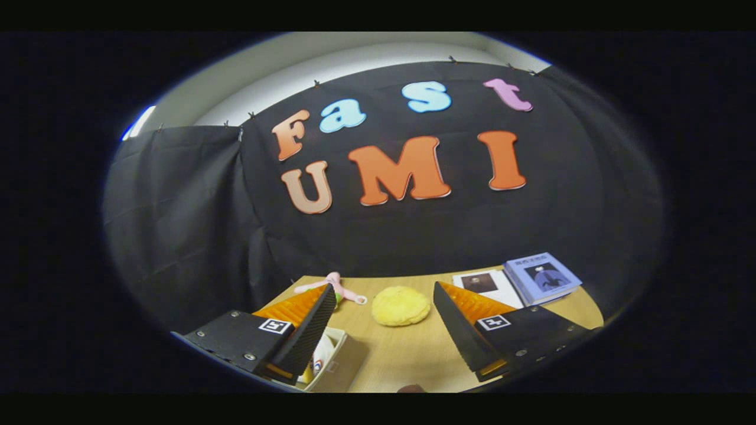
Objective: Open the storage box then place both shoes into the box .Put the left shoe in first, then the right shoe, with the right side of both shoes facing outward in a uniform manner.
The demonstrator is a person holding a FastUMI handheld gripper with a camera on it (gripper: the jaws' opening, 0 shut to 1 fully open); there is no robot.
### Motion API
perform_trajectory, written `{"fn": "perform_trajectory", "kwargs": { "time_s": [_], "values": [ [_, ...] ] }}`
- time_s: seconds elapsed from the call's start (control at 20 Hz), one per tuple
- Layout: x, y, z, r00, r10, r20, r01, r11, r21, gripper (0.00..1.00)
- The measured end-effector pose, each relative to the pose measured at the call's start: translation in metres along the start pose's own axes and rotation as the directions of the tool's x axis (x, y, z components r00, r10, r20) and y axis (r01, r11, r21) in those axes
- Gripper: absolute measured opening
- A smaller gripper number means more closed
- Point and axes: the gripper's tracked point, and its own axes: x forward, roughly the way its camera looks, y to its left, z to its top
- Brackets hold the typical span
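- The gripper (381, 310) has its fingers spread wide over a wooden table (407, 354) — gripping nothing.
- At 12 o'clock, just ahead of the fingers: a yellow fluffy pad (400, 306).
- At 7 o'clock, an open box (333, 366) — partly hidden behind the left finger, contents unclear.
- At 11 o'clock, a pink toy (339, 287), partly hidden.
- At 2 o'clock, two books (520, 281).

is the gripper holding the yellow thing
No, the gripper is open with nothing between its fingers; the yellow thing lies on the table ahead.

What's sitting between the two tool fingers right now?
In the gripper view the tool is open. Between and just ahead of its fingers lies a yellow fluffy pad on the wooden table; the rest is bare tabletop.
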Motion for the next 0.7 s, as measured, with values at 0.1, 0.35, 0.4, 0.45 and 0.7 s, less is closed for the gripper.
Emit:
{"fn": "perform_trajectory", "kwargs": {
  "time_s": [0.1, 0.35, 0.4, 0.45, 0.7],
  "values": [
    [-0.008, -0.016, 0.024, 0.995, -0.035, 0.093, 0.035, 0.999, -0.004, 0.98],
    [-0.030, -0.054, 0.066, 0.962, -0.113, 0.250, 0.121, 0.993, -0.017, 0.98],
    [-0.034, -0.060, 0.073, 0.953, -0.127, 0.274, 0.140, 0.990, -0.028, 0.98],
    [-0.039, -0.065, 0.081, 0.945, -0.133, 0.299, 0.154, 0.987, -0.048, 0.98],
    [-0.057, -0.091, 0.110, 0.918, -0.187, 0.349, 0.238, 0.965, -0.109, 0.98]
  ]
}}
